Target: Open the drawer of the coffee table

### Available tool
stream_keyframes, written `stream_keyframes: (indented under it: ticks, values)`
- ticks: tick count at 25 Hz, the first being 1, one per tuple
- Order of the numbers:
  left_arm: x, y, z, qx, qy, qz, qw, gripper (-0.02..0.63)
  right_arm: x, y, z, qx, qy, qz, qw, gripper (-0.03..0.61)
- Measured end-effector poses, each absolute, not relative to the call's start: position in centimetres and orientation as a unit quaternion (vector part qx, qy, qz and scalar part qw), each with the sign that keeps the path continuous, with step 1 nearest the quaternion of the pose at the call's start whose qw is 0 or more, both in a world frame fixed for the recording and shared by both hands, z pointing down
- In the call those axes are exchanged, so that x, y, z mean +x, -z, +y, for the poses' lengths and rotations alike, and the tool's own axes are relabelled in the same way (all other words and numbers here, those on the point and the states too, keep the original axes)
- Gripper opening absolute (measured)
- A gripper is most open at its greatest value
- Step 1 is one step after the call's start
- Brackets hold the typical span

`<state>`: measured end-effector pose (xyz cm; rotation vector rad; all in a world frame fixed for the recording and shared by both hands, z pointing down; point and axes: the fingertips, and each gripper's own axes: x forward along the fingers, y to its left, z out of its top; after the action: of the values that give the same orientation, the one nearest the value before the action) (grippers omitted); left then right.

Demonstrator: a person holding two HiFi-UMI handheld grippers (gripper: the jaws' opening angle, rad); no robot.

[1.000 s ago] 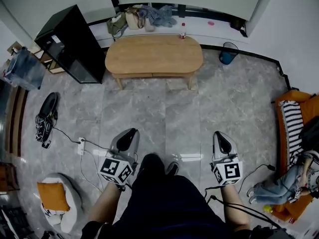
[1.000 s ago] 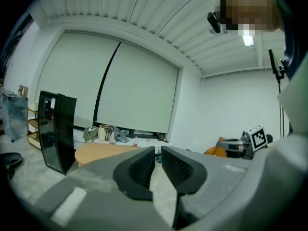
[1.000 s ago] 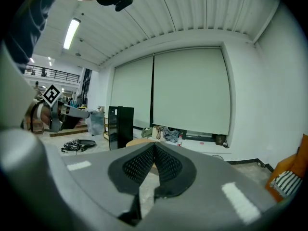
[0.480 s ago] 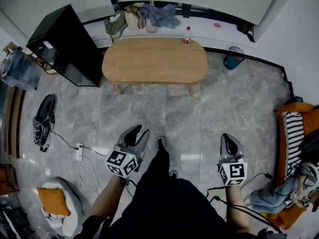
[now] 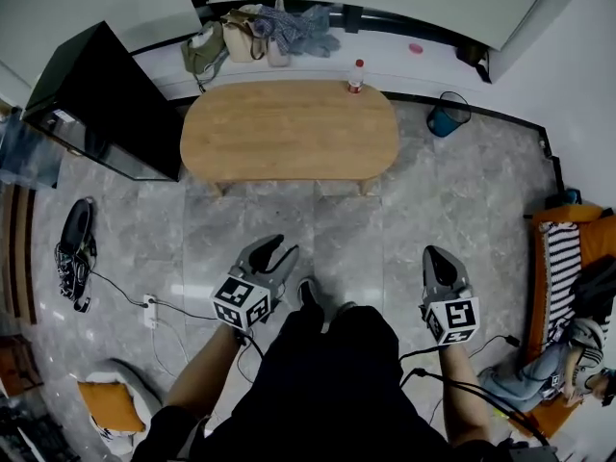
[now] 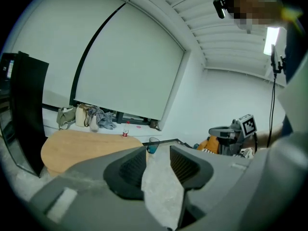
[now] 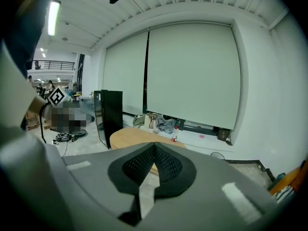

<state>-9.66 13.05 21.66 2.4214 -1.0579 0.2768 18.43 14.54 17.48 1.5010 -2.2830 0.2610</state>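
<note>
The oval wooden coffee table (image 5: 289,128) stands ahead on the grey tiled floor, and I see no drawer front from above. My left gripper (image 5: 284,246) hovers over the floor short of the table, open, with nothing between its jaws. Level with it on the right is my right gripper (image 5: 433,251), shut and empty. The left gripper view shows the left gripper (image 6: 158,153) with parted pads pointing past the table (image 6: 82,148). In the right gripper view the right gripper (image 7: 154,146) has its pads together in front of the table (image 7: 134,136).
A black cabinet (image 5: 96,94) stands left of the table. A small bottle (image 5: 356,75) sits at the table's far edge. A blue bin (image 5: 445,118) is at the right. Bags and clothes (image 5: 260,32) lie on the back ledge. A power strip (image 5: 149,308) lies left; an orange sofa (image 5: 577,248) lies right.
The person has walked toward the table, which now looks larger and nearer. Both grippers have moved forward. The left gripper's jaws have opened; the right stays shut.
</note>
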Motion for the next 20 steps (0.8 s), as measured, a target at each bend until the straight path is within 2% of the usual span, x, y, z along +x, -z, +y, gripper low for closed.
stream_keyframes:
  ticks: [7,13,20]
  values:
    - [-8.2,-24.9,7.1,0.87,-0.12,-0.405,0.253,0.163,20.4,-23.5,6.6,0.514,-0.108,-0.826,0.202,0.002]
    - [-8.3,-30.5,2.4,0.831,-0.13,-0.445,0.309,0.167,22.1,-30.5,-1.3,0.494,-0.139,-0.838,0.184,0.005]
    - [-8.1,-41.1,-0.5,0.811,-0.162,-0.439,0.35,0.182,23.6,-41.7,-5.3,0.456,-0.174,-0.847,0.21,0.08]
